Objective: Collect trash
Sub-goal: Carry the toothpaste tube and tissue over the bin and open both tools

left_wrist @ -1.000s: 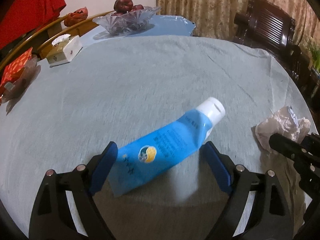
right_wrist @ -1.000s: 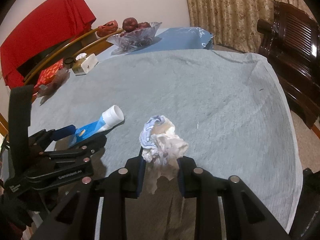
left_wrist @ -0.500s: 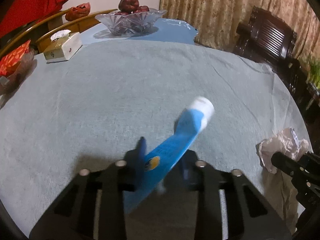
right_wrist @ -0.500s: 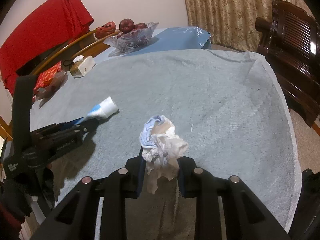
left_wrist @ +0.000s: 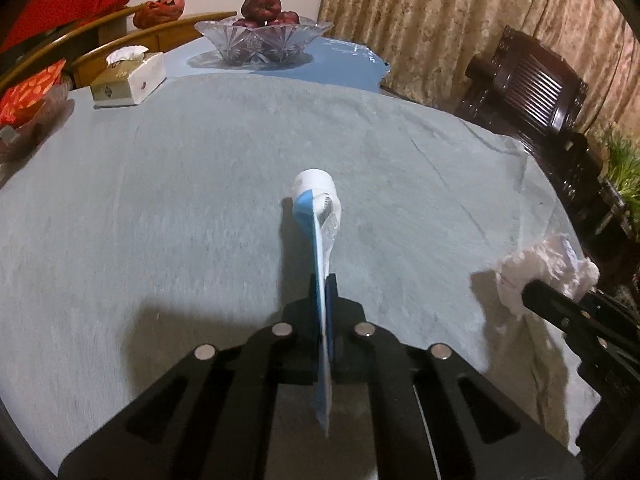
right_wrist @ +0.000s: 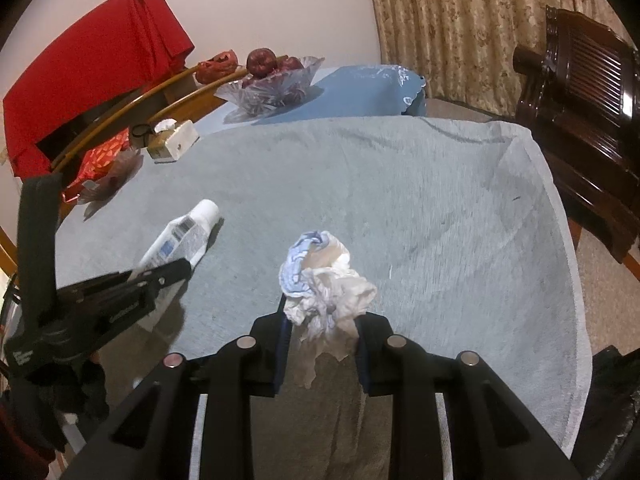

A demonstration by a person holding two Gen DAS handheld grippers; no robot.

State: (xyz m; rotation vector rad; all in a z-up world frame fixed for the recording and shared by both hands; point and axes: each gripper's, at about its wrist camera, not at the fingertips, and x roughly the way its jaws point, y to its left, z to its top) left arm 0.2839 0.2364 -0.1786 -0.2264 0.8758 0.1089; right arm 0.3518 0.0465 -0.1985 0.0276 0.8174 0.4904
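A flattened blue tube (left_wrist: pixel 320 256) with a white cap stands on edge between the fingers of my left gripper (left_wrist: pixel 325 304), which is shut on it. Seen from the right wrist, the same tube (right_wrist: pixel 182 238) shows its white barcode side and its cap points away over the grey cloth, with the left gripper (right_wrist: pixel 176 272) clamped on its lower part. My right gripper (right_wrist: pixel 322 326) is shut on a crumpled white and blue paper wad (right_wrist: pixel 324 276), lifted just above the cloth. From the left wrist the wad (left_wrist: pixel 544 268) appears at the right edge.
A grey cloth (right_wrist: pixel 400 184) covers the round table. At the far side stand a glass fruit bowl (left_wrist: pixel 264 38), a tissue box (left_wrist: pixel 130 78) and red packets (left_wrist: pixel 28 92). Dark wooden chairs (right_wrist: pixel 580 92) stand to the right, curtains behind.
My left gripper closed on the blue tube, which turned from lying flat to standing on edge between the fingers. The right gripper kept still with the wad.
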